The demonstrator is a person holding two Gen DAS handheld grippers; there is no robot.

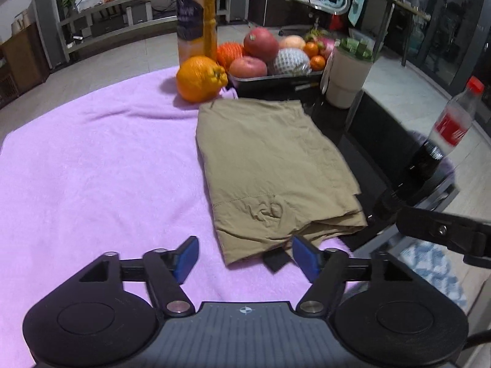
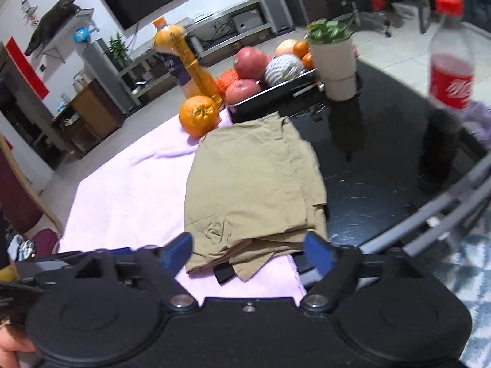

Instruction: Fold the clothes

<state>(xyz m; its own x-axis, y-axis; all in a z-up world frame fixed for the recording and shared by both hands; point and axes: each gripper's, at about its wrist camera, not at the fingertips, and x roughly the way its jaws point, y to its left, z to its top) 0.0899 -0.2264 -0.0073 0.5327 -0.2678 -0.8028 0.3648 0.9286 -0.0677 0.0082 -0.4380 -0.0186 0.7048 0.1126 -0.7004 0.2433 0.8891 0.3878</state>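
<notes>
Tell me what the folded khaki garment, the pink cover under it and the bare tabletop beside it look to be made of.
Khaki garment: thin woven cloth, probably cotton or a blend; matte, with fine creases and a stitched seam.
Pink cover: soft napped fabric, likely fleece or towelling; fuzzy surface, no sheen.
Tabletop: glossy black, perhaps glass or lacquer; it mirrors the bottle and pot standing on it.

black table (image 2: 383,184) | on it – lilac towel (image 1: 92,159), fruit tray (image 1: 270,84), white pot (image 1: 346,76), cola bottle (image 2: 449,70)

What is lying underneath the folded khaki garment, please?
The khaki garment rests mostly on the pink towel, its right edge over the black table. Whatever lies beneath its middle is covered.
</notes>
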